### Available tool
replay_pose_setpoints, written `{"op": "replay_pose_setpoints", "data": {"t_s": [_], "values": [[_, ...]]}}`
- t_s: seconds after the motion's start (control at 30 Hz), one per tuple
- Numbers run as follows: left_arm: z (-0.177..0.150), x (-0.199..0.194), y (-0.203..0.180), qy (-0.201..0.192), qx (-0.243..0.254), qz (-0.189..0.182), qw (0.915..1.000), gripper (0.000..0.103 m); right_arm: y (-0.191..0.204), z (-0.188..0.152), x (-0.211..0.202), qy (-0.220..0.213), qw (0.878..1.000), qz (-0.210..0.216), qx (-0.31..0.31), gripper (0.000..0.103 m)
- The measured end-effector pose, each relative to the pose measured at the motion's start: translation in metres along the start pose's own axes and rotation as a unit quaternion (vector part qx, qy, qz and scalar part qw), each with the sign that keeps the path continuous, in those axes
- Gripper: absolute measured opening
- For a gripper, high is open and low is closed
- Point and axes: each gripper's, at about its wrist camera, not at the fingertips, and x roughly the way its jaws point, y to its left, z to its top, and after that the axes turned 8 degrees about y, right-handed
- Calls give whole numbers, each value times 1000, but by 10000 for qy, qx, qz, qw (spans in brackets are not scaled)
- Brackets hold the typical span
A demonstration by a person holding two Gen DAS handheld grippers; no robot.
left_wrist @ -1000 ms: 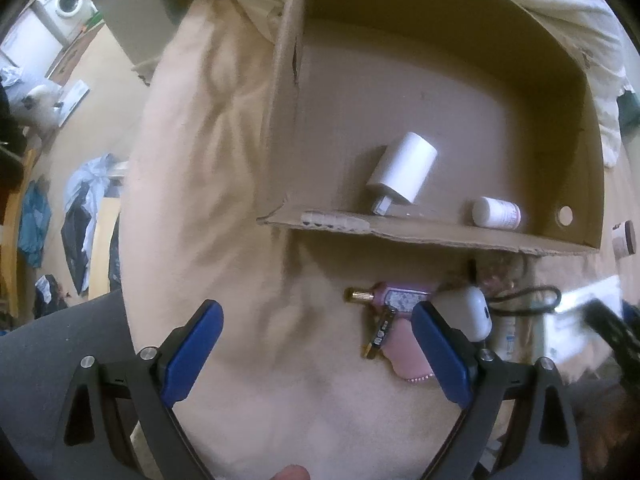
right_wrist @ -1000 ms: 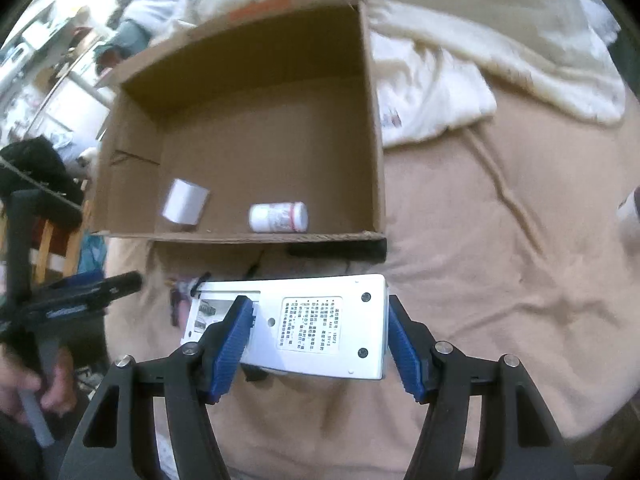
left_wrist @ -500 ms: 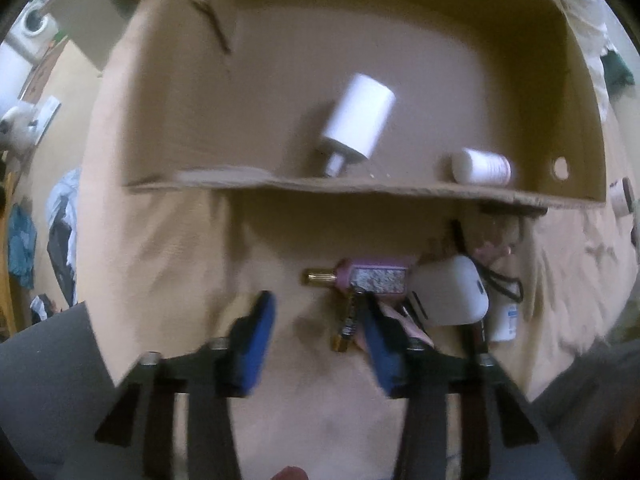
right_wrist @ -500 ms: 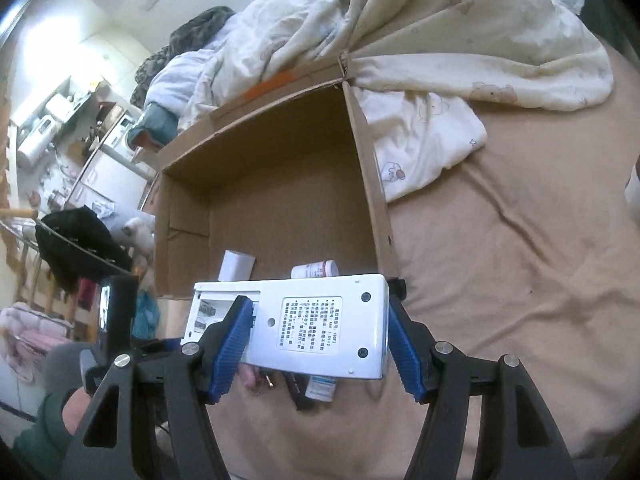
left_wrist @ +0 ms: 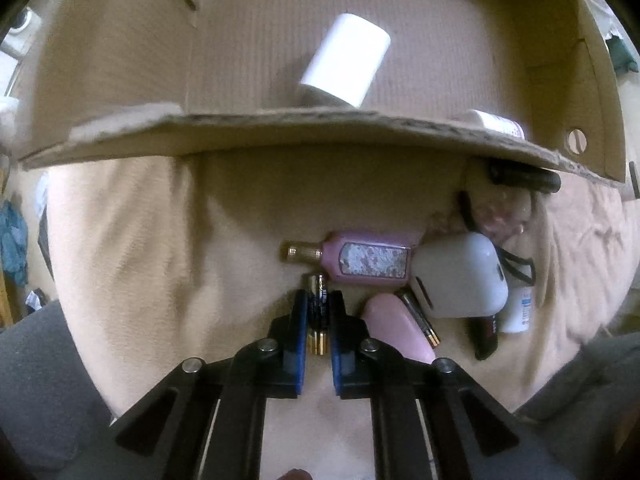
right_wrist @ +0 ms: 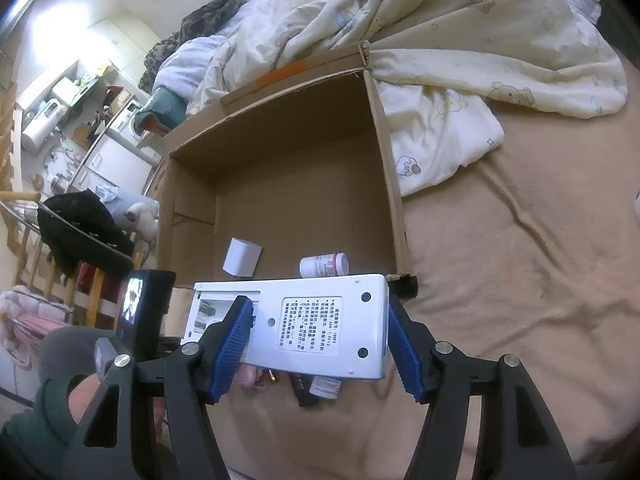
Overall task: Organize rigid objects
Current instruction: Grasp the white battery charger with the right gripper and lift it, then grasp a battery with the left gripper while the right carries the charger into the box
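Observation:
My left gripper (left_wrist: 319,300) is shut on a dark battery (left_wrist: 317,309) lying on the tan bedsheet, just below a pink bottle (left_wrist: 360,257). A white case (left_wrist: 460,280), a pink object (left_wrist: 396,330) and a second battery (left_wrist: 420,318) lie to the right. My right gripper (right_wrist: 316,334) is shut on a white device (right_wrist: 304,322), held above the sheet in front of the open cardboard box (right_wrist: 384,152). The box holds a white cylinder (right_wrist: 242,257) and a small pill bottle (right_wrist: 324,265).
A cream duvet (right_wrist: 460,40) is bunched behind and right of the box. A black marker (left_wrist: 524,178) lies under the box's near flap (left_wrist: 280,132). My left hand and its gripper's screen (right_wrist: 134,306) show at lower left. Room furniture stands far left.
My left gripper moved forward and down to the pile and shut on the battery. My right gripper lifted the white device and tilted up, showing more of the room.

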Motion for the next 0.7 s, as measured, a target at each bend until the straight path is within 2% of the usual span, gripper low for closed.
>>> {"op": "replay_pose_setpoints", "data": {"t_s": [0.3, 0.5, 0.7], "values": [[-21, -23, 7, -375, -51, 203, 9991, 9, 2, 0, 3, 24, 9999, -155, -39, 69], [-41, -55, 8, -895, -33, 355, 9953, 9, 3, -2, -1, -32, 9999, -146, -17, 69], [-53, -100, 9, -1402, -56, 205, 9899, 9, 8, 4, -8, -128, 9999, -20, -55, 69]]}}
